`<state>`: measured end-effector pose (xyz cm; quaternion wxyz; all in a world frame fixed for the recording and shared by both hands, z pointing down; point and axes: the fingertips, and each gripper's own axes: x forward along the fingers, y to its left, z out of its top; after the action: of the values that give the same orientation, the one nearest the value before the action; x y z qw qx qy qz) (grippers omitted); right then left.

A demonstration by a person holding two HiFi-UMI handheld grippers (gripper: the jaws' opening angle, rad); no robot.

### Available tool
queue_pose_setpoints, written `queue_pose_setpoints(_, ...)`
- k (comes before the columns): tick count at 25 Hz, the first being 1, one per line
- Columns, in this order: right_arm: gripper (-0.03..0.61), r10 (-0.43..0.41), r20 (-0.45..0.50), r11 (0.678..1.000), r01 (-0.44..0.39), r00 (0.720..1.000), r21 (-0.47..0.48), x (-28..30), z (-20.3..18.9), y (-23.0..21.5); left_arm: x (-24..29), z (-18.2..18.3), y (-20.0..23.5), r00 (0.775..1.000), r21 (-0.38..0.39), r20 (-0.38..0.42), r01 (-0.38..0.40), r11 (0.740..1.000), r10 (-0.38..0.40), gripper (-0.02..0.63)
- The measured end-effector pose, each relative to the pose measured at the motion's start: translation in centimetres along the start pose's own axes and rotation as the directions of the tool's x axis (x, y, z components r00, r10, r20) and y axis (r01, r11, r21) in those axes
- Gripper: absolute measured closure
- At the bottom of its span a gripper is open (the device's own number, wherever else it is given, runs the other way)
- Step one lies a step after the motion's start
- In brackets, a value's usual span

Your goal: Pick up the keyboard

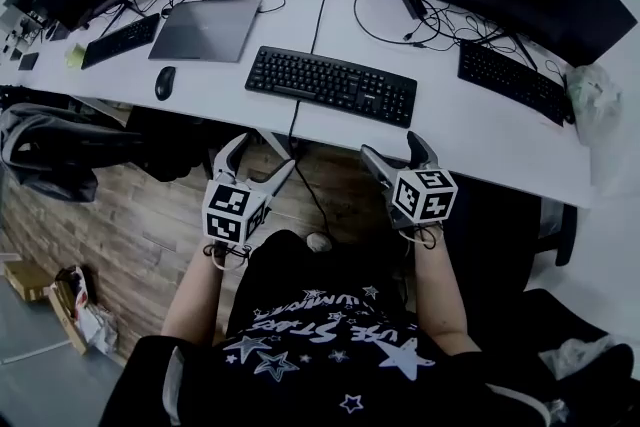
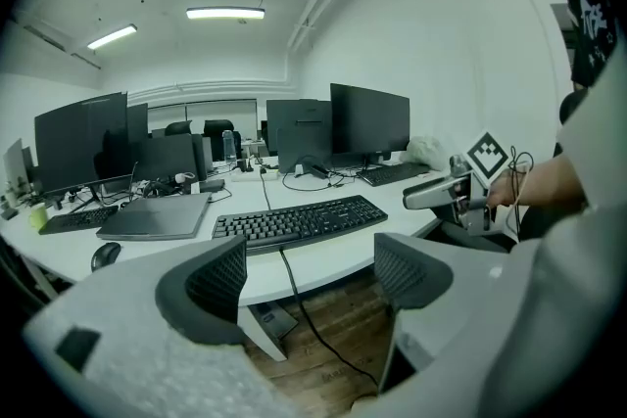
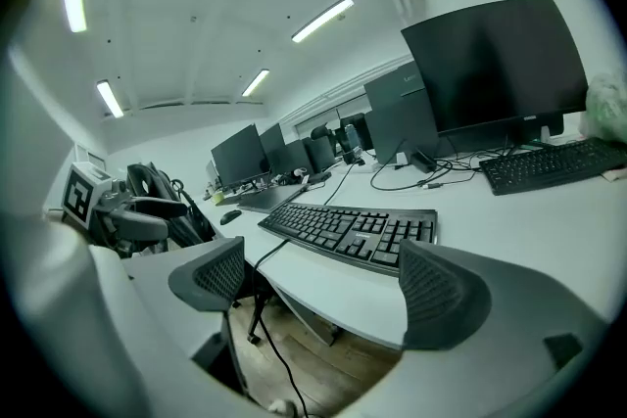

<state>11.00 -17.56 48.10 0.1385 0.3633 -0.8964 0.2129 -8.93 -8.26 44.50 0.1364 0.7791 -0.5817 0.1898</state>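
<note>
With the left hand-held gripper (image 1: 260,155) and right hand-held gripper (image 1: 392,147) both wide and empty, the cable (image 1: 293,120) trailing over the bench (image 1: 480,140) front edge may snag the keyboard (image 1: 331,85) on lifting.

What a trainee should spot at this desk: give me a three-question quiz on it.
1. True or false: the left gripper is shut on the middle keyboard.
2. In the head view, what lies left of that keyboard, near the desk edge? A) mouse B) mug C) stapler
3. Fill in: beyond the mouse lies a closed grey ____.
Key: 1 false, its jaws stand apart and empty; 2 A; 3 laptop.
</note>
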Motion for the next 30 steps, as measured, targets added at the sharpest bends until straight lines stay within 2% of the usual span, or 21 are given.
queue_pose_setpoints(8, 0.078, -0.005, -0.121, 0.983, -0.017, 0.993, -0.182, 4.6, 1.1, 0.2, 3.5, -0.6, 4.3, 0.999, 0.006, -0.033, 0.042, 0.999, -0.042, 0.211)
queue_pose_setpoints(11, 0.067, -0.010, -0.197, 0.963, -0.044, 0.980, -0.267, 6.7, 1.6, 0.0, 5.5, 0.2, 6.1, 0.996, 0.020, -0.037, 0.080, 0.997, -0.079, 0.211)
queue_pose_setpoints(14, 0.058, -0.005, -0.288, 0.929, -0.102, 0.958, -0.356, 9.1, 2.1, -0.6, 8.2, 1.6, 8.0, 0.993, 0.067, -0.032, 0.117, 0.991, -0.115, 0.211)
queue_pose_setpoints(16, 0.050, -0.012, -0.368, 0.902, -0.148, 0.930, -0.404, 10.5, 2.1, -1.3, 9.8, 2.5, 9.0, 0.989, 0.106, -0.034, 0.146, 0.984, -0.143, 0.212)
queue_pose_setpoints(20, 0.012, -0.055, -0.535, 0.852, -0.239, 0.843, -0.466, 13.0, 1.4, -3.2, 12.5, 3.3, 10.3, 0.977, 0.150, -0.049, 0.211, 0.966, -0.206, 0.212)
queue_pose_setpoints(26, 0.010, -0.058, -0.650, 0.784, -0.369, 0.758, -0.500, 16.4, 1.6, -4.4, 15.4, 3.5, 11.9, 0.964, 0.155, -0.077, 0.266, 0.951, -0.256, 0.212)
queue_pose_setpoints(27, 0.009, -0.058, -0.674, 0.771, -0.396, 0.737, -0.500, 16.8, 1.2, -4.4, 15.7, 3.5, 12.2, 0.962, 0.154, -0.080, 0.270, 0.951, -0.260, 0.212)
queue_pose_setpoints(30, 0.011, -0.072, -0.758, 0.731, -0.483, 0.649, -0.482, 17.6, -0.4, -4.7, 16.4, 3.2, 12.9, 0.960, 0.160, -0.094, 0.278, 0.947, -0.265, 0.212)
